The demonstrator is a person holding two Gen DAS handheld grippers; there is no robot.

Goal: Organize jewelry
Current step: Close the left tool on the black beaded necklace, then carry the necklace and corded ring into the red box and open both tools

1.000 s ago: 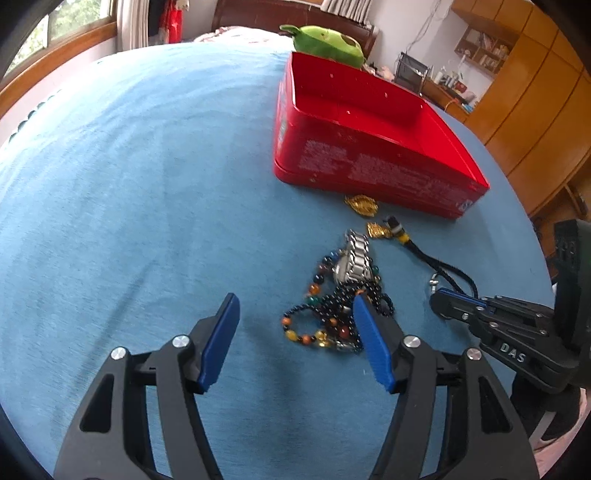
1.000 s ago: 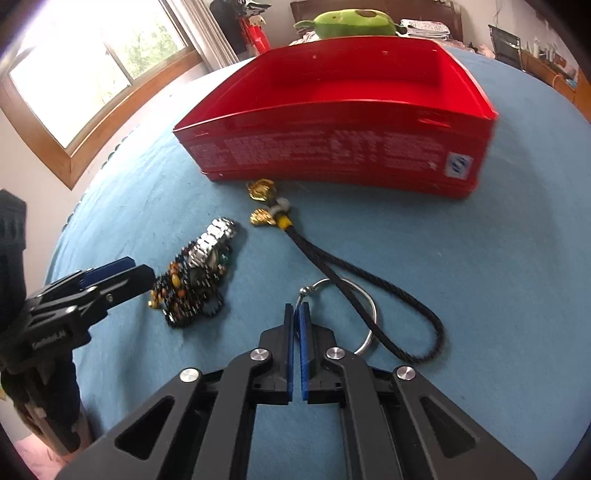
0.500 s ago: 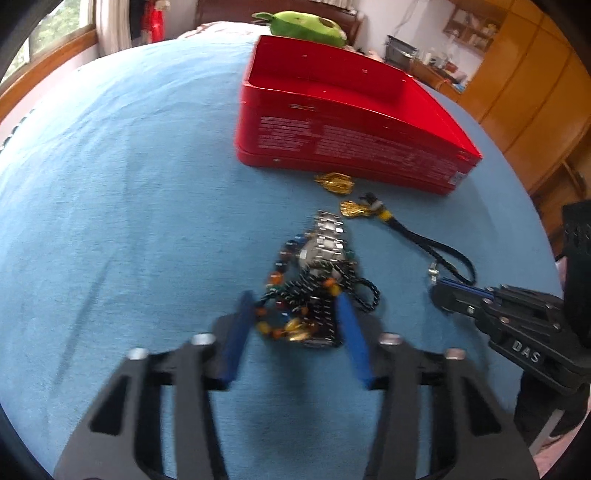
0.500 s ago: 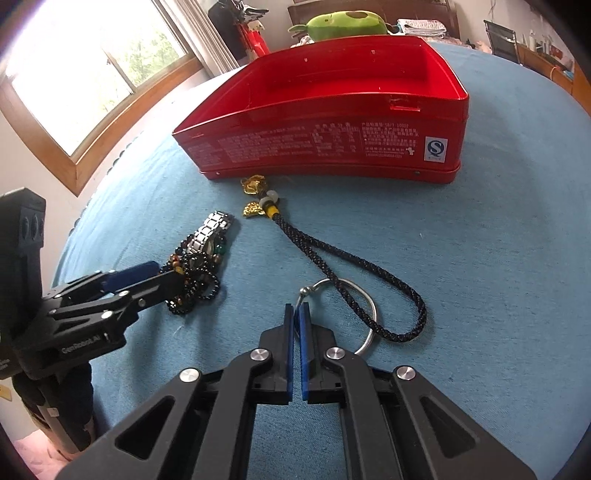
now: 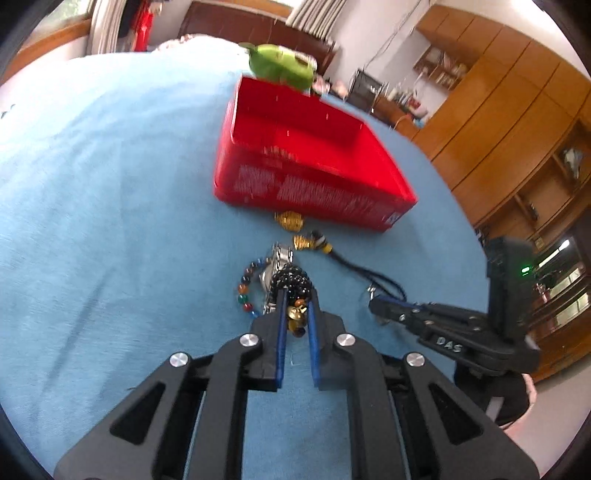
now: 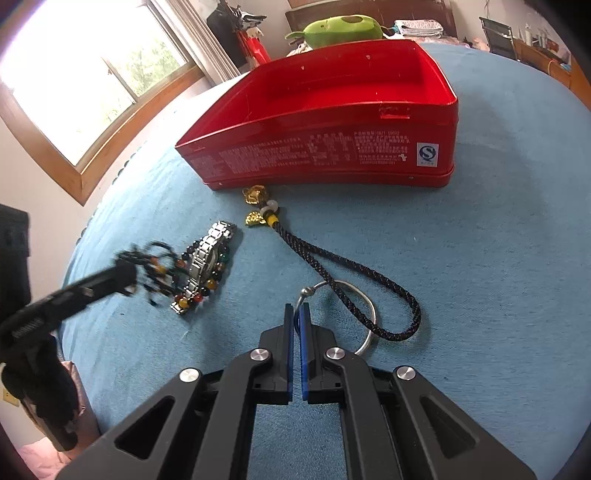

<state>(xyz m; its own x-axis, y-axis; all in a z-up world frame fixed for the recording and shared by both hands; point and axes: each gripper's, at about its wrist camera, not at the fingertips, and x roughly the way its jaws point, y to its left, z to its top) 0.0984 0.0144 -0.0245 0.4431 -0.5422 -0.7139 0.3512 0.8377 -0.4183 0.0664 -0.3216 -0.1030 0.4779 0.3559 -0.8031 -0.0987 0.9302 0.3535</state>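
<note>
My left fingers were closing on the black bead bracelet; the red tin lay straight ahead, beyond it. My right fingers stayed pressed together beside the silver bangle

A lived-in bedroom at home: dark wooden headboard, blue bedspread as work surface, green plush toy at its far edge, wooden wardrobes, wood-framed window, cluttered desk.

The left gripper, wide apart a second ago, is closing on the black bead bracelet, now lifted off the watch.
</note>
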